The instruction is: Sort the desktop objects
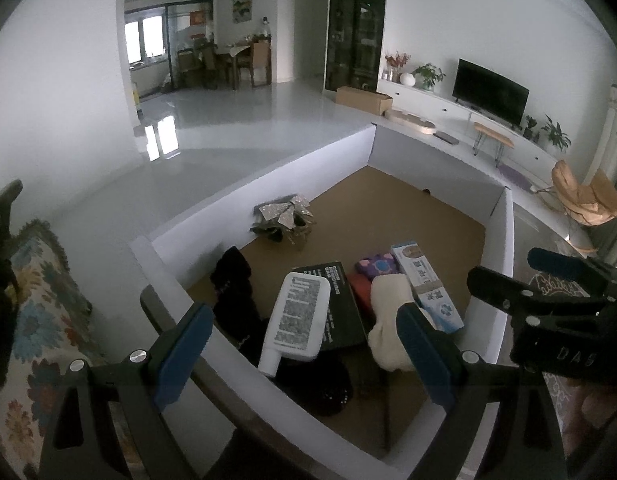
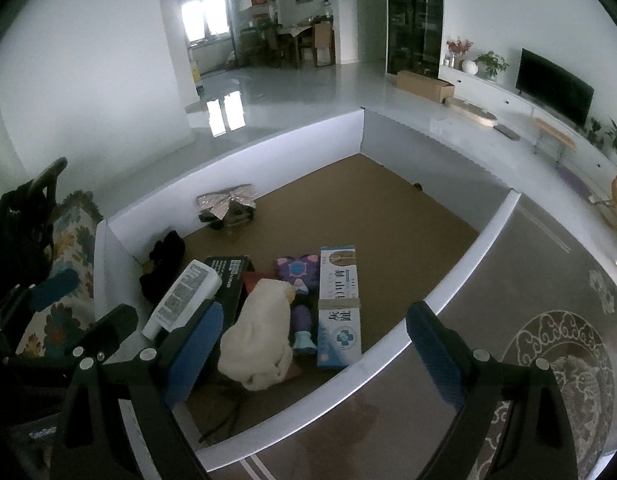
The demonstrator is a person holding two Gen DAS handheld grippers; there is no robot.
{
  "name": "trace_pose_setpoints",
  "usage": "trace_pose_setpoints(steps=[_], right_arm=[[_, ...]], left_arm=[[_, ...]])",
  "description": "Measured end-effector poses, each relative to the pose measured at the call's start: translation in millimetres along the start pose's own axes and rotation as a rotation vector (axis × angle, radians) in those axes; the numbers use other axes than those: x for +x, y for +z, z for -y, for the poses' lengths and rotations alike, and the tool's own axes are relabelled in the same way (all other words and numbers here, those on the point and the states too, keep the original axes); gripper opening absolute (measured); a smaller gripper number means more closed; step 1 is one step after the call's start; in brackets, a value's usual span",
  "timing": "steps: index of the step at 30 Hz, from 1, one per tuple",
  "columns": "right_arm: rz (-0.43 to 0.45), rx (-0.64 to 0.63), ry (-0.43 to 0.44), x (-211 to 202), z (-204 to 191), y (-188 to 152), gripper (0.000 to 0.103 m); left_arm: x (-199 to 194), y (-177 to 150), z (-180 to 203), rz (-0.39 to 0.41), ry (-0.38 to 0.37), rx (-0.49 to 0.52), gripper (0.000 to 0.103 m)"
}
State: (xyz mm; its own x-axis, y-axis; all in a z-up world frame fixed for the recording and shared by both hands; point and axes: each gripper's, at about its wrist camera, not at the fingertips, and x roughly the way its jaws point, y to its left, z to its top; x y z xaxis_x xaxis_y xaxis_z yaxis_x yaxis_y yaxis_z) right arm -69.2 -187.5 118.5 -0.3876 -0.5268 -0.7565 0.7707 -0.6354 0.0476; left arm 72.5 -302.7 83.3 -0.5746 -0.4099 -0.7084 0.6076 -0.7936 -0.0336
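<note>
Brown tabletop [image 2: 372, 216], white-walled; living room

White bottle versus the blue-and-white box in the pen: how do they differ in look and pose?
The white bottle is rounded plastic with a dense grey printed label; the blue-and-white box is a long, flat-sided carton with blue artwork and a tape band. The white bottle leans tilted, propped on the black box; the blue-and-white box lies flat on the brown floor. The bottle is left of the cream bundle, the box right. Both are untouched and elongated.

Open brown floor [image 2: 368, 208] at far side, white wall [image 2: 448, 292] ringing clutter
</note>
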Motion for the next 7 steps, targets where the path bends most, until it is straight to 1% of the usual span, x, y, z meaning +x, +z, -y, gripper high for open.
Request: trace_pose_setpoints(steps=[3, 7], right_arm=[[-0.001, -0.005, -0.001, 1.5, -1.0, -0.8, 0.094], [-0.003, 0.002, 0.001, 4.4, -0.2, -1.4, 0.094]], left_arm=[[-0.5, -0.7, -0.6, 0.009, -0.011, -0.002, 0.094], [-8.2, -3.1, -3.8, 0.05, -0.031, -0.032, 0.094]])
